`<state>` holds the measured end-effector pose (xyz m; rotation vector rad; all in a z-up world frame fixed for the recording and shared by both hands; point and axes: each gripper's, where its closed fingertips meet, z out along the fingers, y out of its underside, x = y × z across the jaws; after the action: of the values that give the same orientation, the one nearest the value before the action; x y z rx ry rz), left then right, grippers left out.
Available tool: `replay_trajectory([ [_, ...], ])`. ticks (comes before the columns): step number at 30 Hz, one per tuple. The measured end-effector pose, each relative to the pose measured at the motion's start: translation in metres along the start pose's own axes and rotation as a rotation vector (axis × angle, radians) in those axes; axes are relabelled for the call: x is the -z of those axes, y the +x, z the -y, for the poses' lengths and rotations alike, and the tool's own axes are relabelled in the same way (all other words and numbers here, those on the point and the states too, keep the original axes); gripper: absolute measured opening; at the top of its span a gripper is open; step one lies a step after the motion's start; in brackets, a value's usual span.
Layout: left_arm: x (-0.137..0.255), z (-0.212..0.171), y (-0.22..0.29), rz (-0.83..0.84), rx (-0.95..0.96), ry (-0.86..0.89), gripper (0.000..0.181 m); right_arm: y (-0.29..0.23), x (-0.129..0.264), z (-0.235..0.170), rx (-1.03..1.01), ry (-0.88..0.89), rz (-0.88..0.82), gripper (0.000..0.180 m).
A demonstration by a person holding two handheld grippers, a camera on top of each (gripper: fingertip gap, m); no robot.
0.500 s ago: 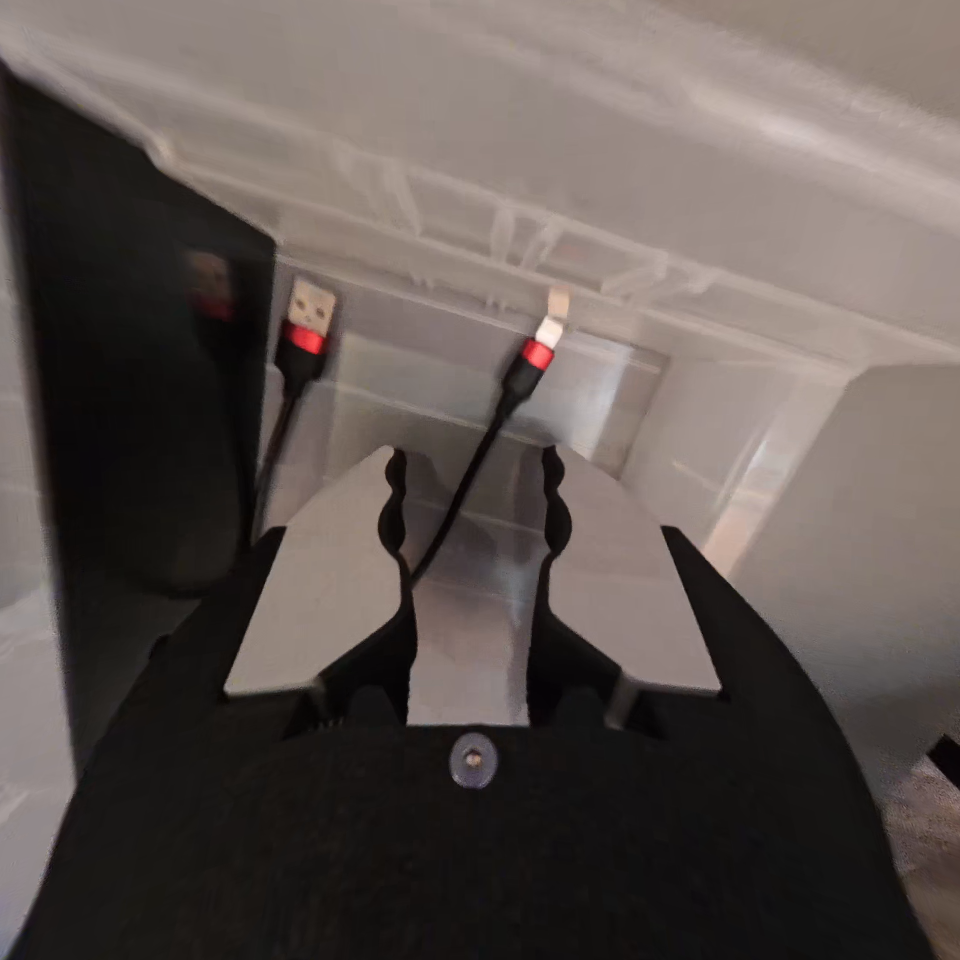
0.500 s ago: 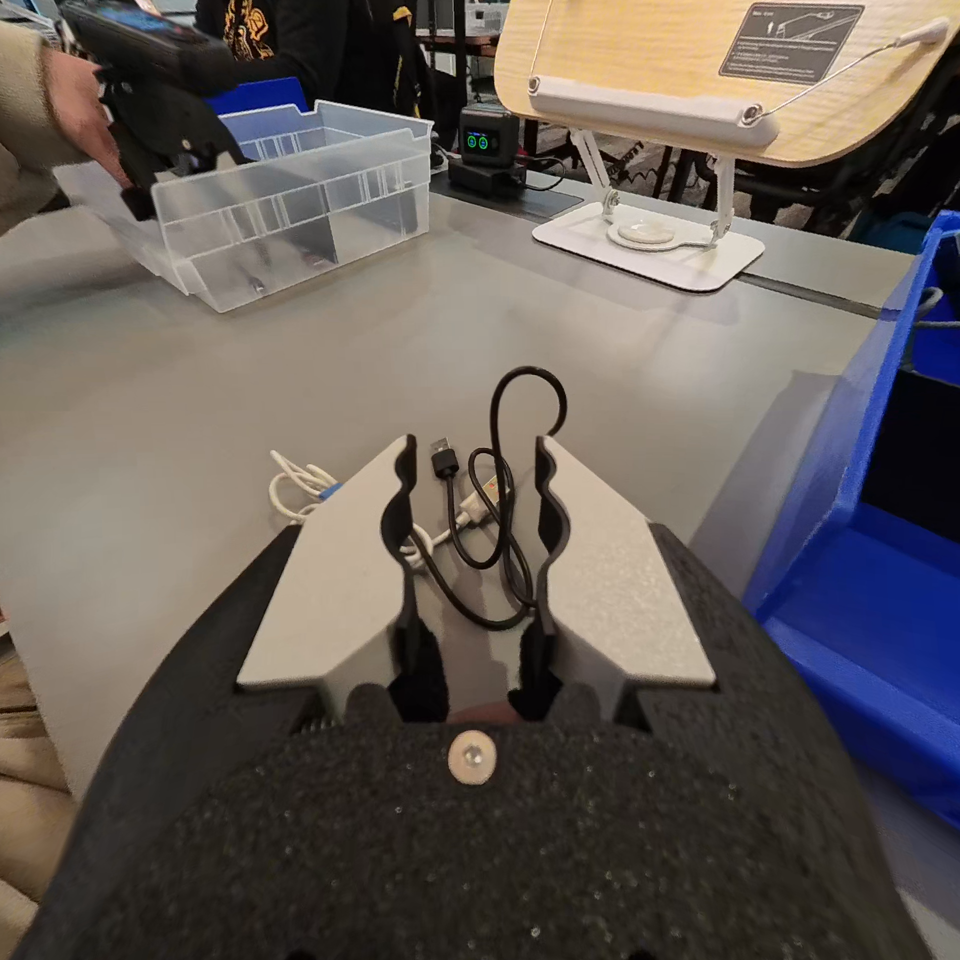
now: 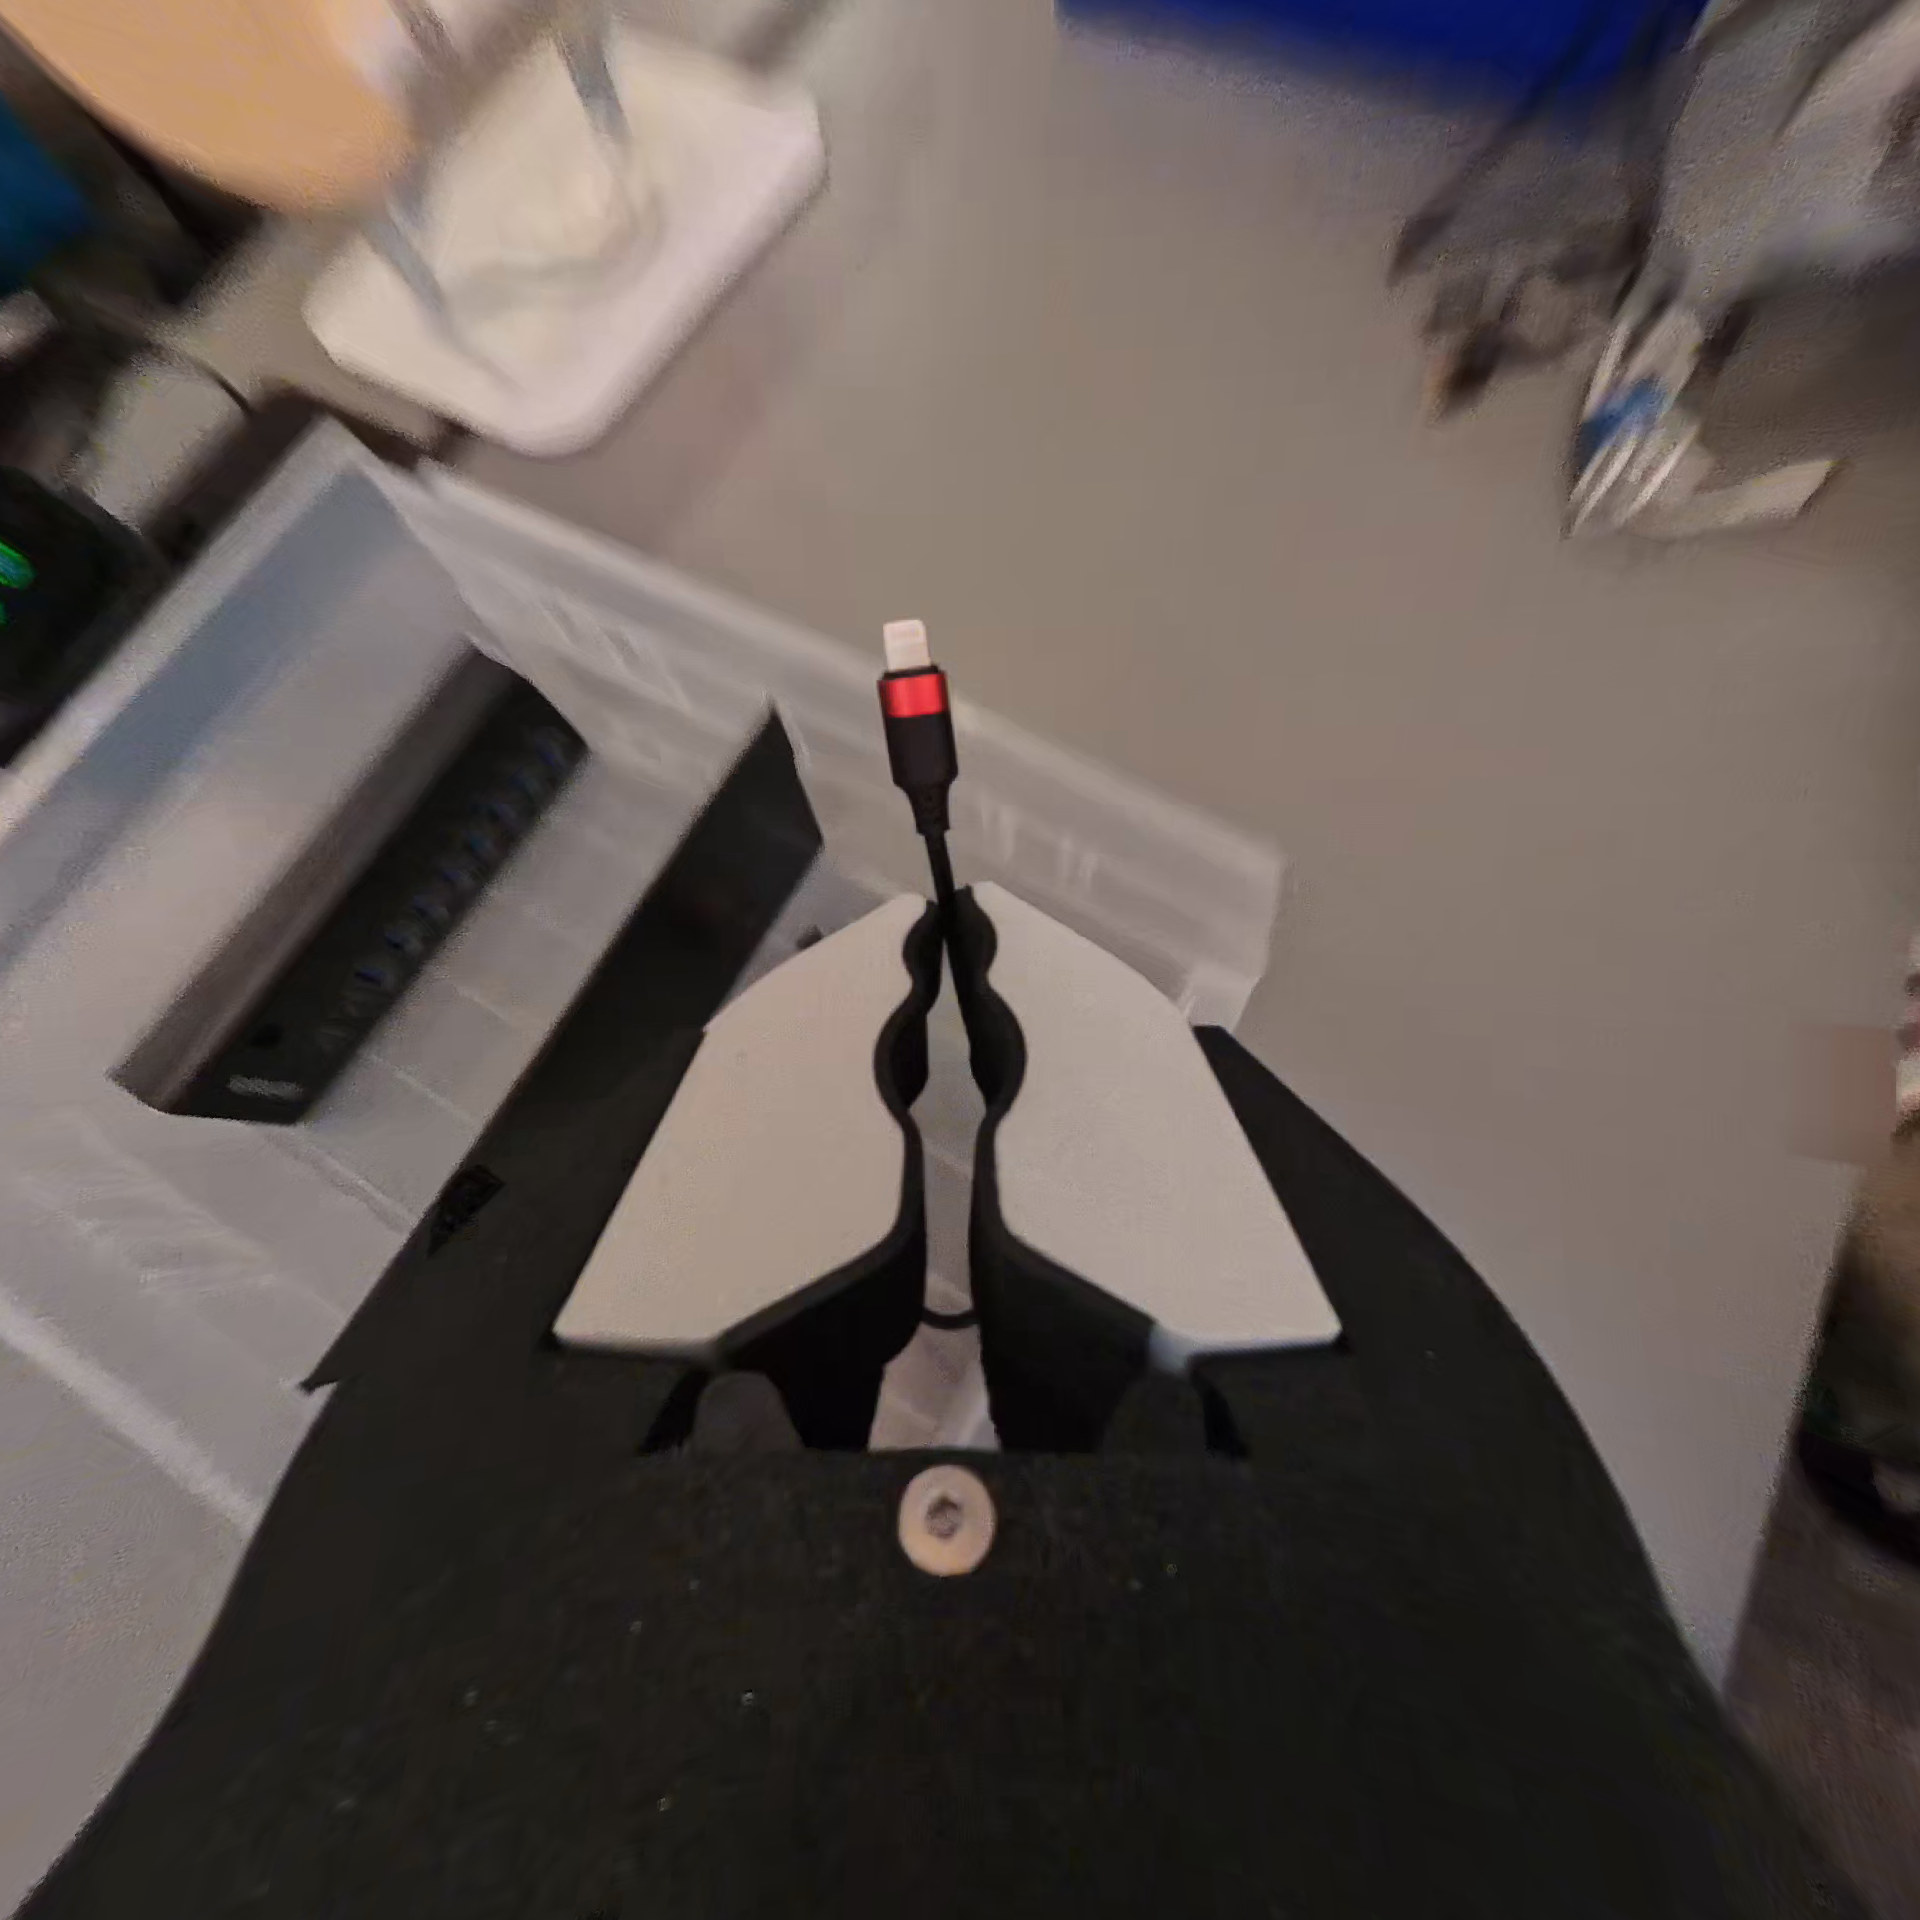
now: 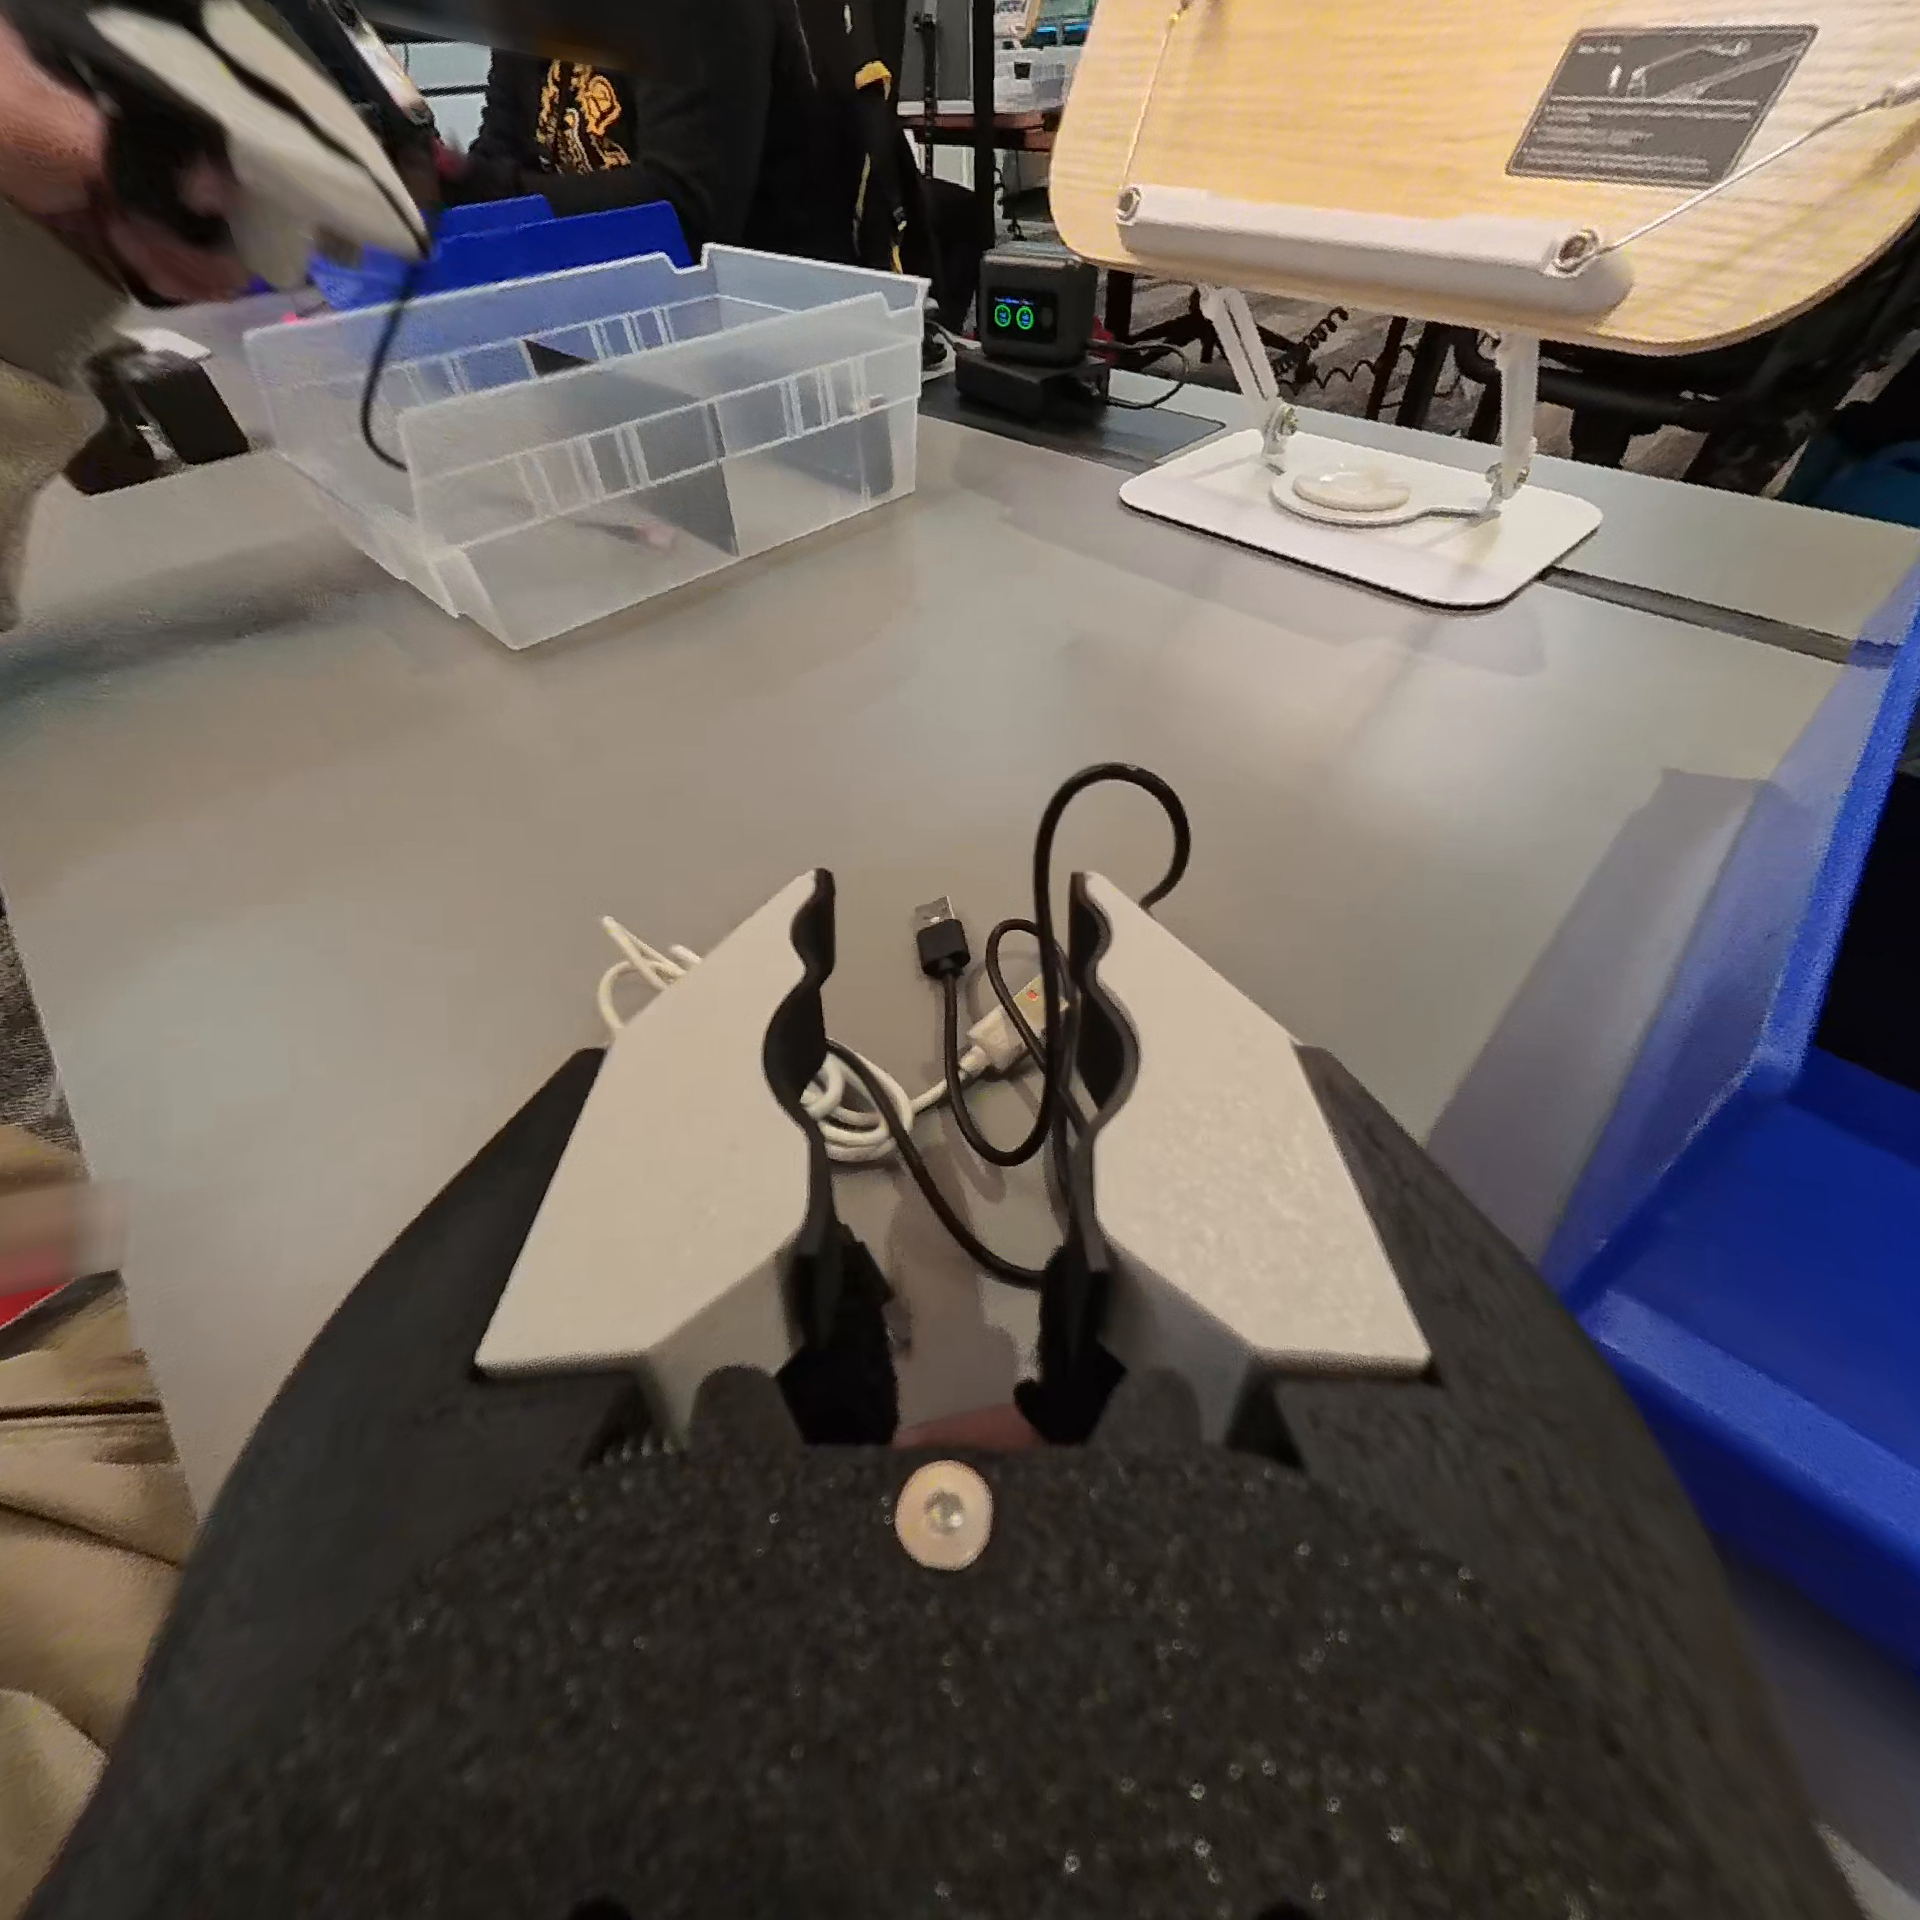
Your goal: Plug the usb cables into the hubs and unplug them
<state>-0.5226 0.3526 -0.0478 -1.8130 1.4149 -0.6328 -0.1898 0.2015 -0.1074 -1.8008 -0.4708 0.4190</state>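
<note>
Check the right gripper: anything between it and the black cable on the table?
Nothing visible. The right gripper is open, and the black cable lies loose on the grey table in line with the gap between its fingers. A white cable tangles with it, beside rather than blocking.

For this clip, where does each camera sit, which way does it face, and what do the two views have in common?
Left wrist view: on the left claw, looking down over the clear bin and hub; its fingers pinch a red-collared cable.
Right wrist view: on the right claw, open, low over the grey table, facing a black cable and white cable; the left claw shows far left.
Shared: bin, table, wooden stand.
</note>
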Motion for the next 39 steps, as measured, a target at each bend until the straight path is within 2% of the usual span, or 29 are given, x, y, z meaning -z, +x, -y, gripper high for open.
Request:
replay_trajectory([
  [4,0.052,0.078,0.042,-0.052,0.007,0.351,0.001,-0.013,0.001,0.009,-0.01,0.033,0.056,0.045],
  [7,0.052,0.123,0.085,-0.073,-0.021,0.451,0.001,-0.034,-0.001,0.021,-0.045,0.075,0.147,0.045],
  [10,0.034,0.16,0.122,-0.064,0.009,0.49,0.002,-0.066,-0.003,0.048,-0.129,0.14,0.263,0.046],
  [13,0.004,0.189,0.15,-0.094,0.135,0.537,0.001,-0.106,-0.004,0.075,-0.099,0.205,0.366,0.046],
  [16,-0.045,0.201,0.179,-0.157,0.256,0.544,0.001,-0.126,-0.005,0.09,-0.08,0.271,0.373,0.045],
  [19,-0.09,0.209,0.2,-0.2,0.338,0.551,0.001,-0.122,-0.017,0.09,-0.152,0.262,0.338,0.043],
  [20,-0.1,0.213,0.204,-0.219,0.362,0.556,0.001,-0.123,-0.018,0.087,-0.179,0.25,0.362,0.038],
  [22,-0.114,0.218,0.205,-0.236,0.405,0.569,0.001,-0.114,-0.017,0.078,-0.202,0.227,0.343,0.002],
  [23,-0.118,0.22,0.203,-0.233,0.425,0.58,0.001,-0.1,-0.016,0.074,-0.203,0.223,0.287,0.001],
  [26,-0.123,0.205,0.19,-0.205,0.502,0.569,0.005,-0.067,-0.009,0.062,-0.145,0.177,0.203,0.001],
  [27,-0.122,0.196,0.185,-0.194,0.525,0.57,0.018,-0.056,-0.007,0.061,-0.059,0.162,0.147,0.001],
  [30,-0.116,0.15,0.172,-0.113,0.623,0.581,0.022,-0.037,-0.006,0.053,0.294,0.04,0.028,0.001],
  [33,-0.105,0.087,0.155,0.055,0.753,0.609,0.022,-0.065,-0.017,0.009,0.61,-0.211,0.19,0.001],
  [35,-0.095,0.05,0.149,0.142,0.825,0.619,0.022,-0.067,-0.026,-0.021,0.738,-0.379,0.211,0.001],
  [37,-0.087,0.03,0.148,0.158,0.87,0.615,0.021,-0.078,-0.031,-0.05,0.726,-0.504,0.311,0.001],
  [39,-0.08,0.025,0.145,0.147,0.858,0.607,0.021,-0.079,-0.036,-0.064,0.708,-0.559,0.322,0.001],
])
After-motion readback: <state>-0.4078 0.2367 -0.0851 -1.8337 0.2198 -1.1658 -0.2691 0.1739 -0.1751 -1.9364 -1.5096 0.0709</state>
